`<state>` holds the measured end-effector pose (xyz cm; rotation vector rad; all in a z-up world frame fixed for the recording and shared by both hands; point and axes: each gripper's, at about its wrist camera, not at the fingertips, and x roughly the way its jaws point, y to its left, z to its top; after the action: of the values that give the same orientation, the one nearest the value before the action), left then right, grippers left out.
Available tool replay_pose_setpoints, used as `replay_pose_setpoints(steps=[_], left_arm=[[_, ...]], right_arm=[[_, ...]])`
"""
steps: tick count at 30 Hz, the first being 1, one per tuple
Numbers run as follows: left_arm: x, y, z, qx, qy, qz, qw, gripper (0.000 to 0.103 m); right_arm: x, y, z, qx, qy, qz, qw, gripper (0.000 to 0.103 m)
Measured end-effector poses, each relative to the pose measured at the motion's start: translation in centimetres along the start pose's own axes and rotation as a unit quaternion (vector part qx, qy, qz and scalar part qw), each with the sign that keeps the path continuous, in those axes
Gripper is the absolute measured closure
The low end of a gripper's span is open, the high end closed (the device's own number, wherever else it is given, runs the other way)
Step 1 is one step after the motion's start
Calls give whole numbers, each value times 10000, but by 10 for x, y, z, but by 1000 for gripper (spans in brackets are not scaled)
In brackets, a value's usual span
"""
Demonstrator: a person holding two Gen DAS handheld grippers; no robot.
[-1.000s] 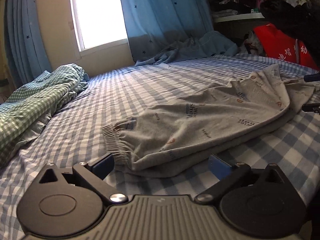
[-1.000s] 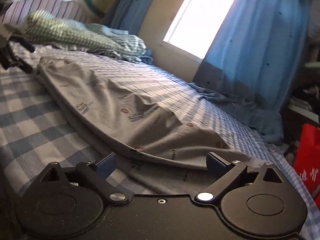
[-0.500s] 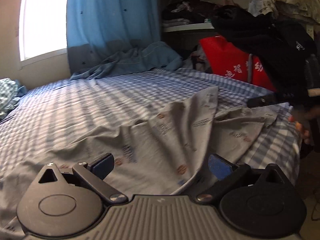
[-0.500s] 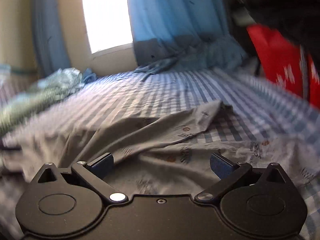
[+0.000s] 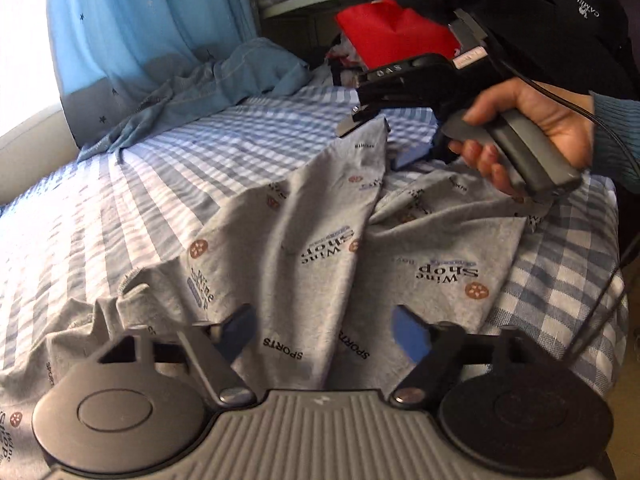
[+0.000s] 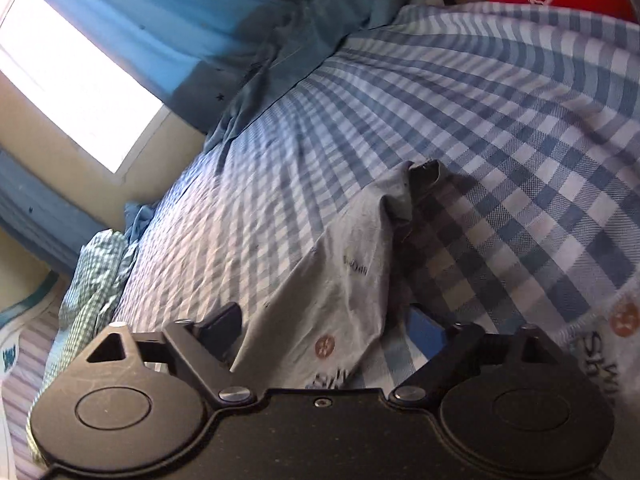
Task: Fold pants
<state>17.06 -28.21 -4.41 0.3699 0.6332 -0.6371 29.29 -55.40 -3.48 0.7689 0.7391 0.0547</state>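
Observation:
Grey printed pants [image 5: 320, 248] lie rumpled on the blue checked bed sheet [image 5: 140, 184]. My left gripper [image 5: 324, 330] is open, low over the pants with cloth between its blue pads. My right gripper shows in the left wrist view [image 5: 380, 142], held in a hand at the far tip of a raised fold. In the right wrist view the right gripper [image 6: 320, 328] is tilted and open, with the grey pants [image 6: 344, 272] lying between its fingers.
Blue curtains [image 5: 140, 20] and a blue cloth heap [image 5: 208, 92] lie at the far side. A red bag [image 5: 392, 32] and dark clothes [image 5: 540, 8] stand by the bed's right edge. A green checked blanket [image 6: 92, 272] lies far left.
Both grippers have moved in close over the pants. The right gripper has rolled to a tilt at the raised fold's tip. The left view swung right, away from the window.

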Motion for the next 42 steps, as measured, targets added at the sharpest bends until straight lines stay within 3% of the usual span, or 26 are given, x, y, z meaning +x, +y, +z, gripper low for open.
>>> replay_pose_setpoints(steps=[3,4,6,8,10,11,13,17,22,25,29,33,39,42], left_arm=[[3,5,-3,-72,212,-130,9997,90],[3,7,-3,-110,210,-120,9996,95],[0,10,0,-158,186,-80,9997,103],[-6,15,3,-253,133,-97,9995,103],[-12,20,6,-365,90,-134,9992,103],[-17,24,8,-429,51,-150,9990,103],[-26,29,10,-517,-72,-149,9985,103],[-44,34,13,-451,-247,-254,9984,103],[-64,26,-3,132,-269,-359,9989,103],[-69,16,-17,444,-204,-422,9979,103],[-62,1,-37,565,49,-458,9973,103],[-60,-4,-41,453,81,-377,9982,103],[-61,-2,-39,407,101,-337,9985,103],[-58,-3,-39,395,141,-321,9986,103]], right_arm=[[9,-3,12,271,-223,81,9994,29],[10,-4,18,405,-296,155,9986,32],[12,-5,31,646,-507,105,9966,39],[12,-4,47,739,-716,-29,9947,53],[10,0,62,703,-830,-98,9940,92],[6,5,68,555,-880,-124,9945,100],[-5,20,77,111,-1053,-201,9942,101],[-50,50,74,-893,-1427,-94,9857,102],[-120,37,30,-1398,-1680,-292,9754,102],[-155,7,-13,-1347,-1695,-568,9746,102],[-162,-45,-68,-789,-1250,-918,9847,101],[-159,-74,-100,-297,-1138,-818,9897,85],[-159,-87,-102,203,-1158,-224,9928,50],[-157,-86,-94,364,-1302,38,9908,47]])
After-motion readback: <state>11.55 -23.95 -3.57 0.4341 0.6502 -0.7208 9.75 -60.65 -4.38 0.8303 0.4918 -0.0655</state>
